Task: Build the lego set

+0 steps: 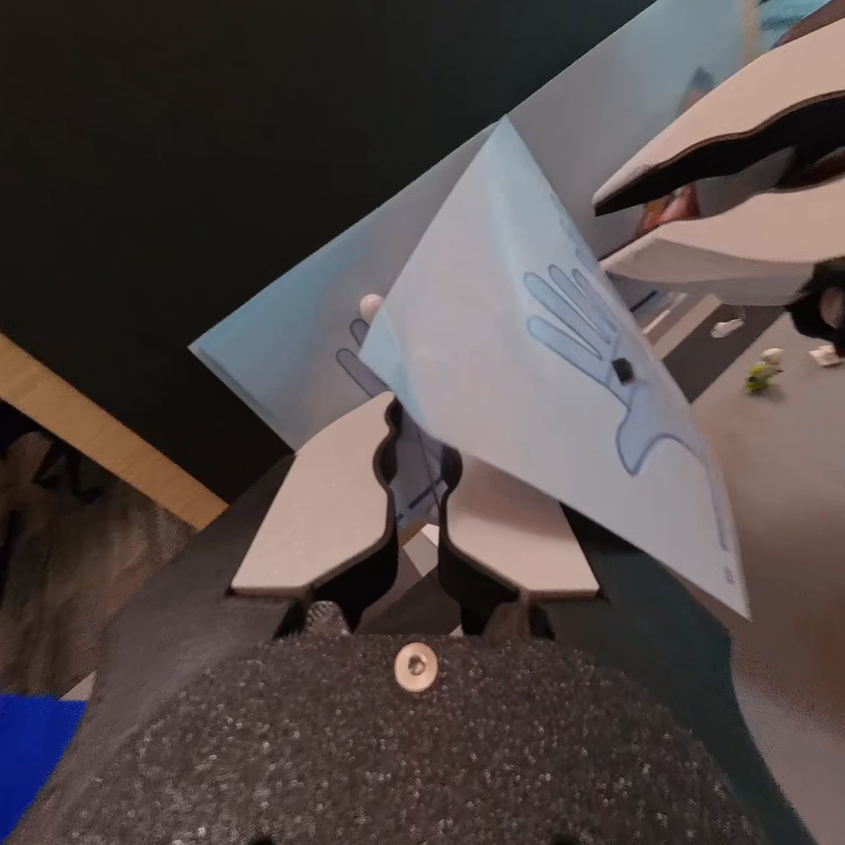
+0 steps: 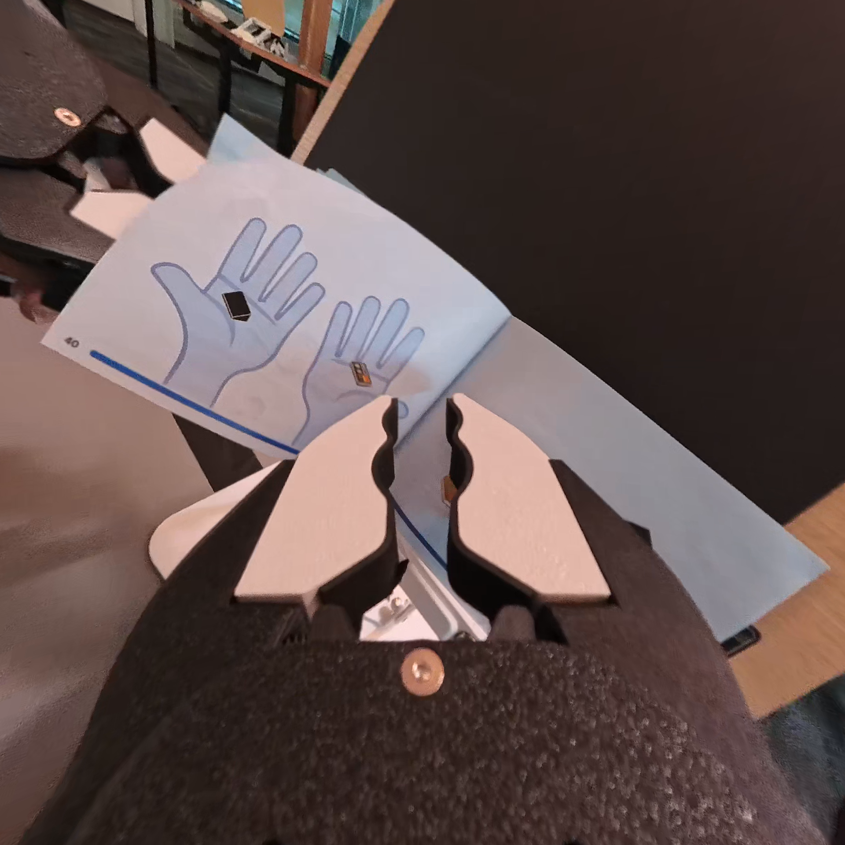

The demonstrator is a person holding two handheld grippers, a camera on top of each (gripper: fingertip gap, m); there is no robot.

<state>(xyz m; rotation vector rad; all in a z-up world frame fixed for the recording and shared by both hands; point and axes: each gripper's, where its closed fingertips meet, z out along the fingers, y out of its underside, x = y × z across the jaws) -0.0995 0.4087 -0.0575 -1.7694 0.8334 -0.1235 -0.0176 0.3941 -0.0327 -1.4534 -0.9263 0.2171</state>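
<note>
- Pale-blue paper fills both views: one booklet (image 2: 292, 292), held open in the air, its pages printed with drawn hands that carry small bricks.
- The left claw (image 1: 418, 427) has its jaws narrowed around the booklet's lower edge; it seems to pinch the paper, though a slim gap shows lower down.
- The right claw (image 2: 420, 407) stands slightly spread at the booklet's spine, with the fold lying between the jaws; whether it grips the paper cannot be told.
- In the left wrist view the right claw enters from 2 o'clock, at the booklet's far edge.
- Step in hand, by the look of it: reading or turning the instructions, not placing bricks.
- The next move likely calls for one claw to let go of the paper and the booklet to be laid down flat.
- Count: two claws, one booklet, and about three small loose pieces (image 1: 763, 372) on the grey tabletop (image 1: 777, 434) at 3 o'clock, blurred.
</note>
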